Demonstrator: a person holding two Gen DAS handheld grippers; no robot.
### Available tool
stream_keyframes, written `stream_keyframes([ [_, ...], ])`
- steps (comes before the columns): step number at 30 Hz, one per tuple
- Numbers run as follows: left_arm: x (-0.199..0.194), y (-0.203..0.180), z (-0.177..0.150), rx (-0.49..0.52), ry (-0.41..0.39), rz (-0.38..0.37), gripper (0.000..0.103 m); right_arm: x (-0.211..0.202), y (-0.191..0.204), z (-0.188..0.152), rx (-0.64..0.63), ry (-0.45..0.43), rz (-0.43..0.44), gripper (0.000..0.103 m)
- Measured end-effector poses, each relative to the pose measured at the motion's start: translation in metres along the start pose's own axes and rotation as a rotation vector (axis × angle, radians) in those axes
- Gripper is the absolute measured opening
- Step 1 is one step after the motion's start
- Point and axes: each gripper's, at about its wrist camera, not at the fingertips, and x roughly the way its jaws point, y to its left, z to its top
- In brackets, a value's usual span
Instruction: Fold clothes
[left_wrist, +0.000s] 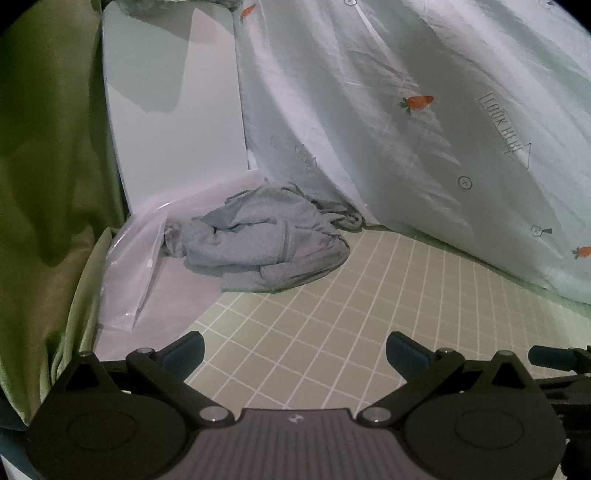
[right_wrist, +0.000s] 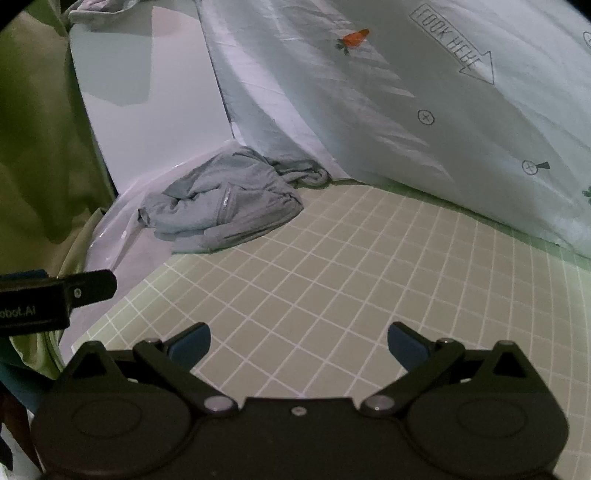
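Curtain (left_wrist: 48, 155) hangs green at the left edge; beside it a crumpled grey garment (left_wrist: 266, 243) lies at the grid mat's (left_wrist: 369, 314) far left corner, half on clear plastic (left_wrist: 147, 273). Left gripper (left_wrist: 294, 350) and right gripper (right_wrist: 299, 341) hover nearer, fingers wide apart and empty, apparently poised to reach for it.

Left black two-finger gripper (left_wrist: 294, 350) with blue-padded fingertips (left_wrist: 186, 350) spread wide and holding nothing, right black two-finger gripper (right_wrist: 298, 341) likewise gaping and unladen, blue pads (right_wrist: 406, 341) angled inward, both held low and level, side by side
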Motion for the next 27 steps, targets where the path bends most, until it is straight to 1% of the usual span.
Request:
stream_keyframes([
  [27,0.0032,-0.0007,-0.0001,0.007,0.034,0.003,0.103,0.0028,-0.0032,0.0021,0.017,0.024,0.007,0.103],
])
